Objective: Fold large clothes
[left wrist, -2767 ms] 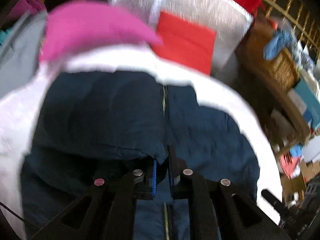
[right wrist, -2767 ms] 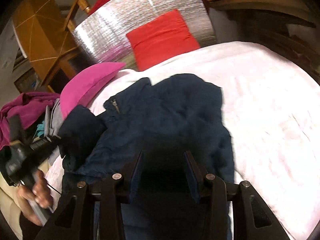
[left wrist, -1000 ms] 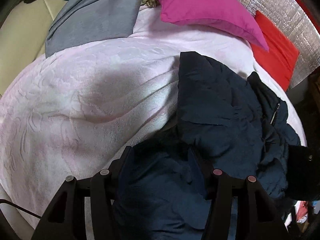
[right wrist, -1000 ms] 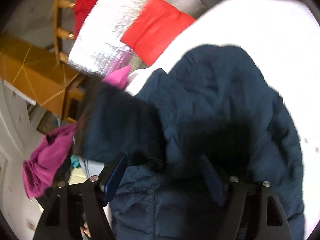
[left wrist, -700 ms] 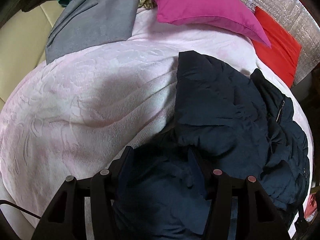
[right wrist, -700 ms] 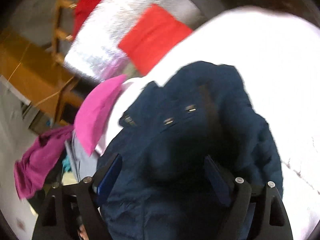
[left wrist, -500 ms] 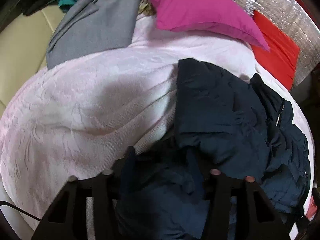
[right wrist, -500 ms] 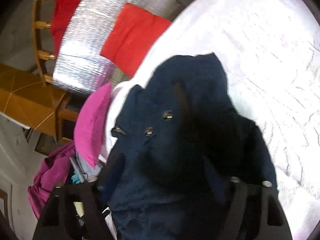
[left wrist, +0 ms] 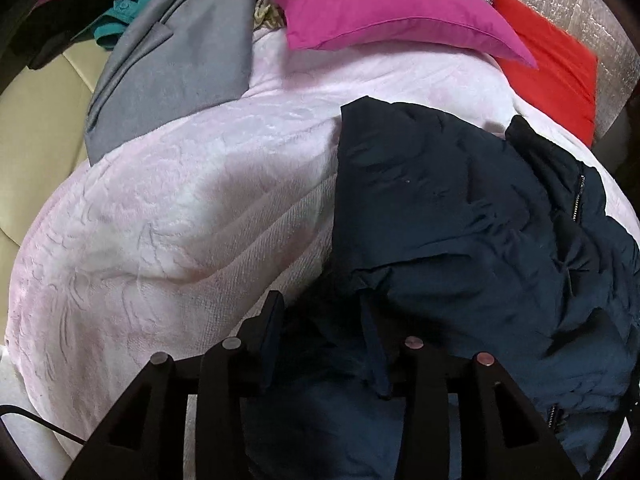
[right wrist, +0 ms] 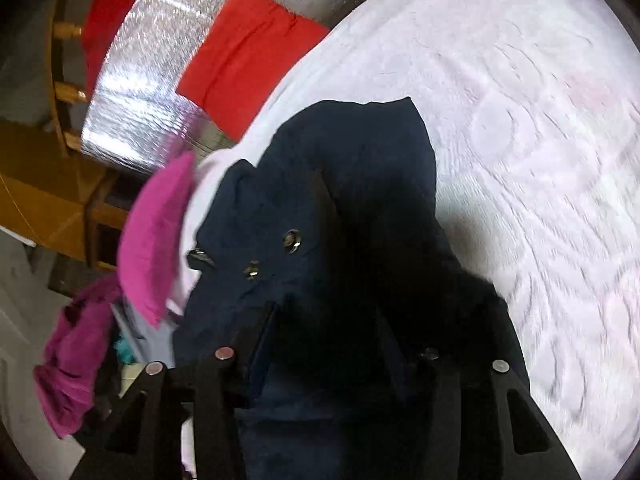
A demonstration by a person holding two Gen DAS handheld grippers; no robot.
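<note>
The navy padded jacket (left wrist: 460, 232) lies crumpled on the pink bedspread (left wrist: 180, 200), right of frame. Left gripper (left wrist: 324, 340) opening, right gripper (right wrist: 328, 344) closing, jacket fabric between both pairs of fingers. Best to gather one full layer before lifting.

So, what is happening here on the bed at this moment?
A person is folding a dark blue jacket that lies rumpled on a pale pink blanket, with a gripper in each hand. Jacket fabric sits between the fingers of both the left gripper and the right gripper. The left jaws are opening slightly and the right jaws are closing. A pink pillow lies behind the jacket.
</note>
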